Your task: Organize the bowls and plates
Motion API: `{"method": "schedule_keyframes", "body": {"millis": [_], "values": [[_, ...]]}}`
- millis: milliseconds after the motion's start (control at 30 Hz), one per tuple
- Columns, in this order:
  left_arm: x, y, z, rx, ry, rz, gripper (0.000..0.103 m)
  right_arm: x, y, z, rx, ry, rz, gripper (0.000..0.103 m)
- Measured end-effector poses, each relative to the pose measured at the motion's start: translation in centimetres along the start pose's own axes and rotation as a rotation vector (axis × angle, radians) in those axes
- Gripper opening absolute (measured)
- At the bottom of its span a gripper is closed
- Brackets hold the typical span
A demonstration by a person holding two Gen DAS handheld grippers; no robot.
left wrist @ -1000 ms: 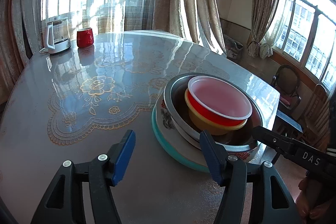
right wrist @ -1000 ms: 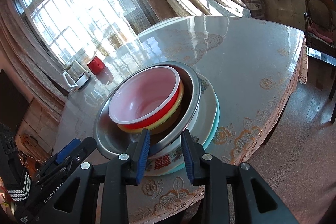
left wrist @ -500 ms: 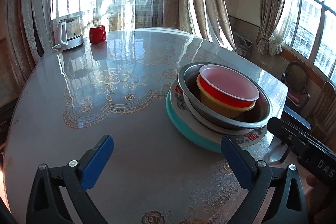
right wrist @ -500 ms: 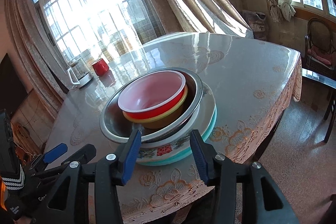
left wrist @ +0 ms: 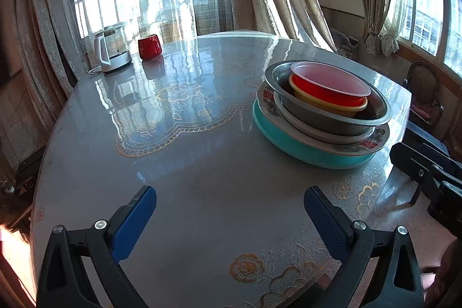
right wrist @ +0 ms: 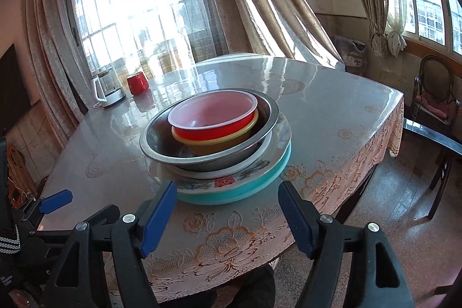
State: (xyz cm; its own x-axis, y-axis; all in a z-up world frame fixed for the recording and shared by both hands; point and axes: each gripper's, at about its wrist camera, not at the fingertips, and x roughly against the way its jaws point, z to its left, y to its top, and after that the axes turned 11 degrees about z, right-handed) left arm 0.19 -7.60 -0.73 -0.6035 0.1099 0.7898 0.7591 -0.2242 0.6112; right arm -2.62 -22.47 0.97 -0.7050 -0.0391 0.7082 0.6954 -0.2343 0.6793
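Observation:
A nested stack stands near the table's front right edge: a teal plate (left wrist: pixel 303 147) at the bottom, a flowered white plate (left wrist: pixel 372 142), a steel bowl (left wrist: pixel 323 117), a yellow bowl (left wrist: pixel 323 103) and a red bowl (left wrist: pixel 329 78) on top. The stack also shows in the right wrist view, with the teal plate (right wrist: pixel 245 188), the steel bowl (right wrist: pixel 202 158) and the red bowl (right wrist: pixel 213 117). My left gripper (left wrist: pixel 229 217) is open and empty, back over the table's near part, left of the stack. My right gripper (right wrist: pixel 228 211) is open and empty, just in front of the stack.
A glass kettle (left wrist: pixel 111 51) and a red mug (left wrist: pixel 148 46) stand at the table's far left. The table (left wrist: pixel 187 163) has a glossy cover over a lace cloth. A chair (right wrist: pixel 433 94) stands at the right by the windows.
Both grippers have opened wide and drawn back from the stack. The right one had its jaws at the steel bowl's rim; now they stand apart from the stack.

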Motion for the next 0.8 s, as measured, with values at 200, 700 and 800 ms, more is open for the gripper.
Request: {"method": "schedule_keyframes", "body": {"millis": [200,700,800], "values": [[1.2,-0.6,0.4,0.016,-0.012,-0.057,0.103,-0.5,-1.2,0.2,0.004,-0.006,0.034,0.074],[1.3,-0.7,0.2,0.039,-0.010,-0.063,0.103,-0.4,-1.7,0.2,0.001,-0.009,0.043,0.074],[1.2,-0.6,0.3,0.043,-0.012,-0.052,0.103,-0.4,-1.8,0.3,0.004,-0.011,0.042,0.074]]}}
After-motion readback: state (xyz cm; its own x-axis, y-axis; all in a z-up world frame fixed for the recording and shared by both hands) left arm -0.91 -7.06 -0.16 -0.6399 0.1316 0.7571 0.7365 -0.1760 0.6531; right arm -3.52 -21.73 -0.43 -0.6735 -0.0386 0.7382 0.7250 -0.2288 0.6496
